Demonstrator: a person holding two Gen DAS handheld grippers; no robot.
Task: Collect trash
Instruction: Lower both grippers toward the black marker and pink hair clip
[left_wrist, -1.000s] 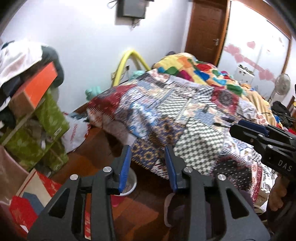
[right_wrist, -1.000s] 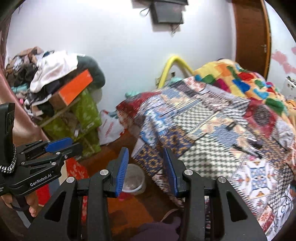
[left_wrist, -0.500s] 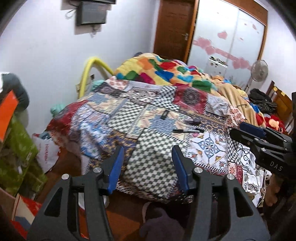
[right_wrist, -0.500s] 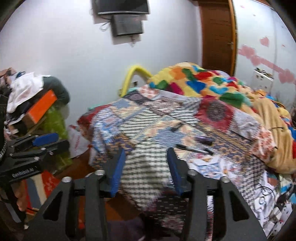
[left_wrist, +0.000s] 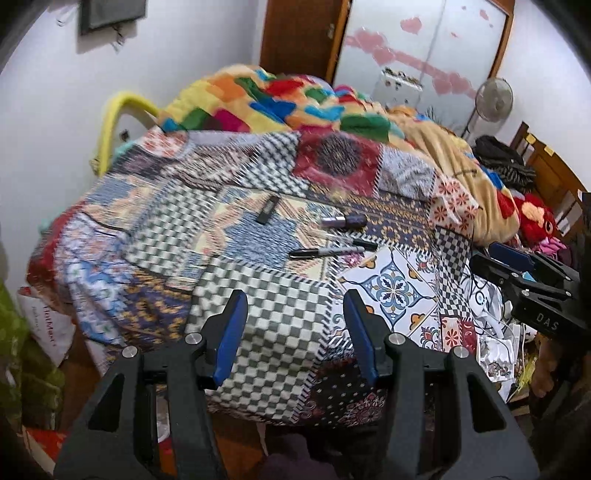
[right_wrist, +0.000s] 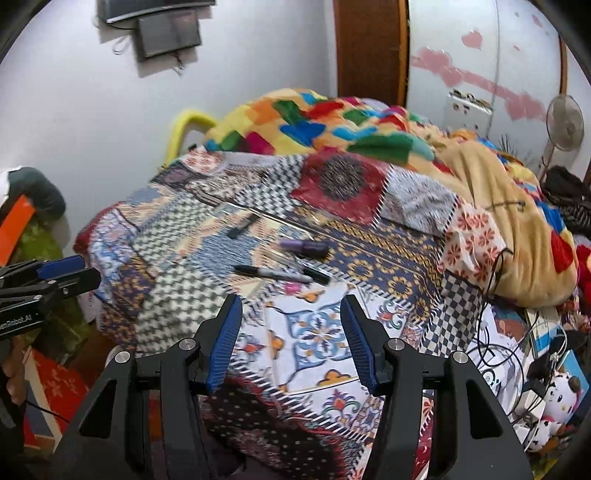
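Left gripper (left_wrist: 293, 336) and right gripper (right_wrist: 291, 341) both have fingers spread apart, holding nothing, over the near edge of the patchwork bedspread (left_wrist: 258, 332). At 12 o'clock from both: black marker (left_wrist: 327, 251), purple tube (left_wrist: 343, 220), small dark stick (left_wrist: 268, 209), near each other mid-bed.

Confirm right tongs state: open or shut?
Open. Right tongs show a wide gap between the blue pads, nothing held; patchwork bedspread visible through it.

The near patchwork bedspread (right_wrist: 314, 332) is left bare for passage; farther in, it is obstructed by a marker (right_wrist: 271, 273), purple tube (right_wrist: 304, 246) and piled blankets (right_wrist: 314, 125).
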